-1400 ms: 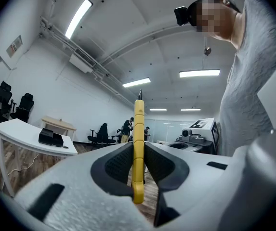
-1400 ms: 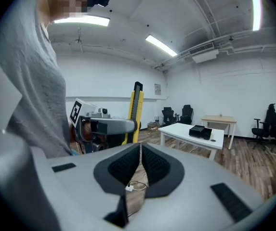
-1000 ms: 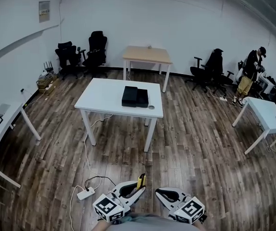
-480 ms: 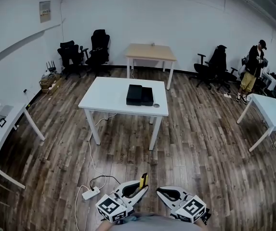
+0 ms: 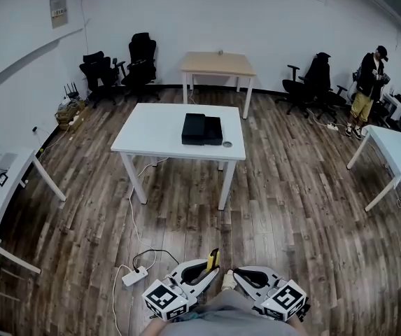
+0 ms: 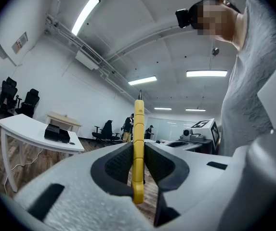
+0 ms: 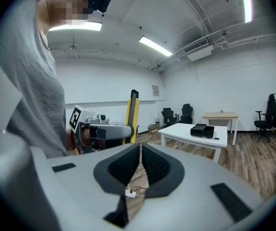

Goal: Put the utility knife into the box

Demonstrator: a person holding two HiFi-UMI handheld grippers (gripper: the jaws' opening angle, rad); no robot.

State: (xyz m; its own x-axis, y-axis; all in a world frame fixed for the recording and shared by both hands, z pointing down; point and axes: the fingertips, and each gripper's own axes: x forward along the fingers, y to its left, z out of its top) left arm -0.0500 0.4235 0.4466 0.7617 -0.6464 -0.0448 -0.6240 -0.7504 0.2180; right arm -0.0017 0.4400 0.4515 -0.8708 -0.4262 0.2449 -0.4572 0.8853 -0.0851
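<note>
- Yellow utility knife [image 6: 138, 121] stands upright, clamped between the jaws of the left claw [image 6: 138, 148].
- Right claw [image 7: 140, 153], just beside it, is closed on nothing.
- Black box [image 5: 201, 129] sits well ahead on the white worktop [image 5: 151, 128], across wooden floor [image 5: 277, 208].
- Carrying step, I judge: next calls for walking up, then lowering the knife in.
</note>
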